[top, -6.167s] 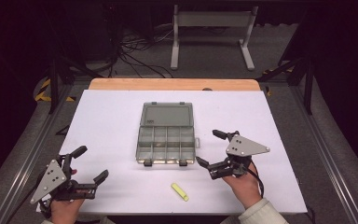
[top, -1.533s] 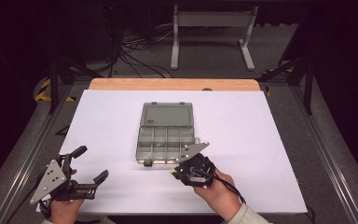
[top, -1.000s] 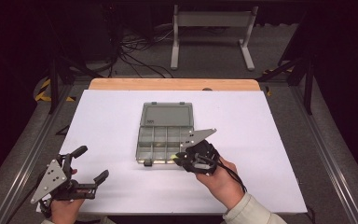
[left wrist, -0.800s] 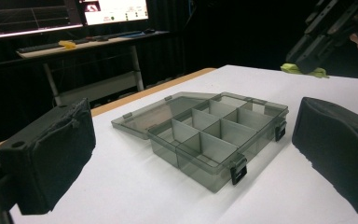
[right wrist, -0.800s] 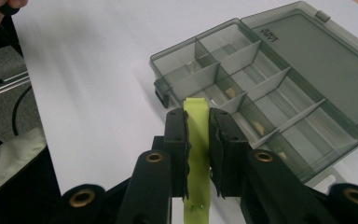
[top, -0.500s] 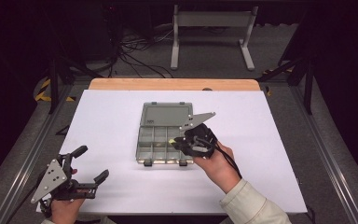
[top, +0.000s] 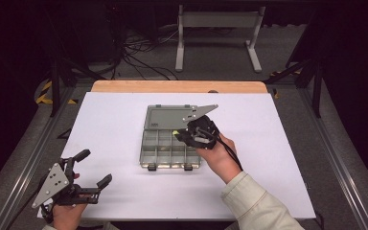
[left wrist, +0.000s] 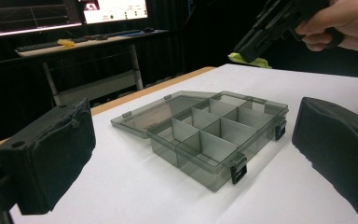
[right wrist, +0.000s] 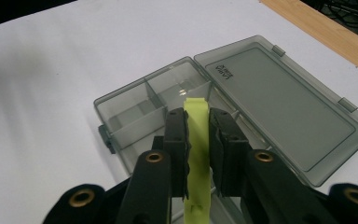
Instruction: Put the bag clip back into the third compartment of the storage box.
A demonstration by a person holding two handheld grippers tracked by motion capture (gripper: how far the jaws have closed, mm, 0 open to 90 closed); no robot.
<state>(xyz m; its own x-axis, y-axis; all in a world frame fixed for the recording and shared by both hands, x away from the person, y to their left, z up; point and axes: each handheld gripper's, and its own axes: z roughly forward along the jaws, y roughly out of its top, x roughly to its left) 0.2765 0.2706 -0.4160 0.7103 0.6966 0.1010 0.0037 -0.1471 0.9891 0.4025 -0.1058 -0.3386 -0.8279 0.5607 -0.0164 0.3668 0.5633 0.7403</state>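
Now the right gripper has its jaws clamped on a yellow-green strip, flat and narrow with a squared tip, held above the far compartments of the open organiser box. The box is smoky clear plastic, divided into small cells, with its lid laid flat behind and two black latches in front. It sits mid-table on a white sheet edged by a wooden strip; a dark room with cables and a metal stand lies beyond. The left gripper rests near the table's near left corner, jaws apart and empty. Six seconds back the strip lay on the sheet before the box and the right gripper hovered beside it.
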